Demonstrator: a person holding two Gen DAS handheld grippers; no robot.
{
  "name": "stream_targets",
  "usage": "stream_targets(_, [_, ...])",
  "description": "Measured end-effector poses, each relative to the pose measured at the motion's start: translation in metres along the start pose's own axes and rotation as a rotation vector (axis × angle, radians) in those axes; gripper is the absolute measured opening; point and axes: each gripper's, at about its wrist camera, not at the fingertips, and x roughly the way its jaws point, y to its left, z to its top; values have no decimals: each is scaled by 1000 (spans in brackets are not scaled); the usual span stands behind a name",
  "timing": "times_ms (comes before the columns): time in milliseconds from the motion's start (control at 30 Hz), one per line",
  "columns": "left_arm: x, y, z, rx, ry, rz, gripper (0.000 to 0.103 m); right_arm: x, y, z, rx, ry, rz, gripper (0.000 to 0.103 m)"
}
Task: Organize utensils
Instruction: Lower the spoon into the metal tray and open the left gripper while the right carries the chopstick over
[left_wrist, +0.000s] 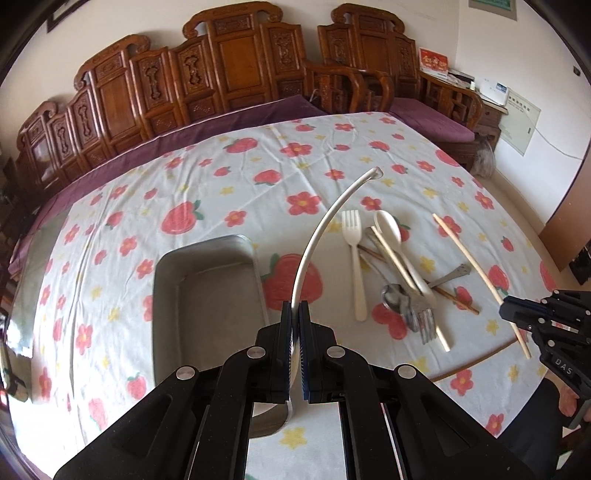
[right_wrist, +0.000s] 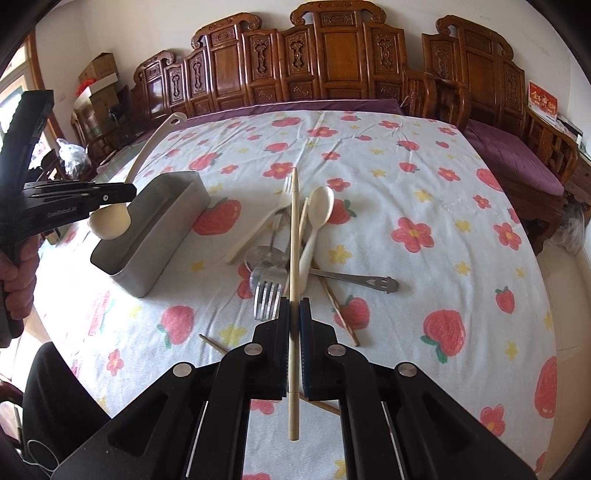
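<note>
The ladle (left_wrist: 325, 221) is clamped in the left tool (left_wrist: 294, 314) above the tin (left_wrist: 207, 280), handle pointing away toward the carved bench (left_wrist: 229, 74); the chopstick (right_wrist: 293, 258) is pinched in the right tool (right_wrist: 294, 314), its long axis running straight ahead over the pile (right_wrist: 284, 254). The surface carries a strawberry cloth (right_wrist: 424, 206). Forks, spoons and further chopsticks lie crossed in that pile, right of the tin.

carved wooden bench (right_wrist: 332, 66) – purple cushion (right_wrist: 517, 158) – cardboard boxes (right_wrist: 101, 79) by wall.
</note>
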Motion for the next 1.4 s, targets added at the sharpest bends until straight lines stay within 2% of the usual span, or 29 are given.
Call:
stream_targets(267, [14, 45, -11, -108, 44, 28, 3, 8, 40, 22, -19, -6, 45, 6])
stream_targets(800, [42, 80, -16, -187, 68, 6, 3, 30, 98, 57, -55, 7, 82, 6])
stream_targets(1133, [23, 103, -21, -186, 25, 2, 4, 58, 138, 72, -81, 28, 107, 6])
stream_targets(1400, [-4, 132, -32, -178, -20, 23, 5, 92, 174, 83, -33, 64, 161, 6])
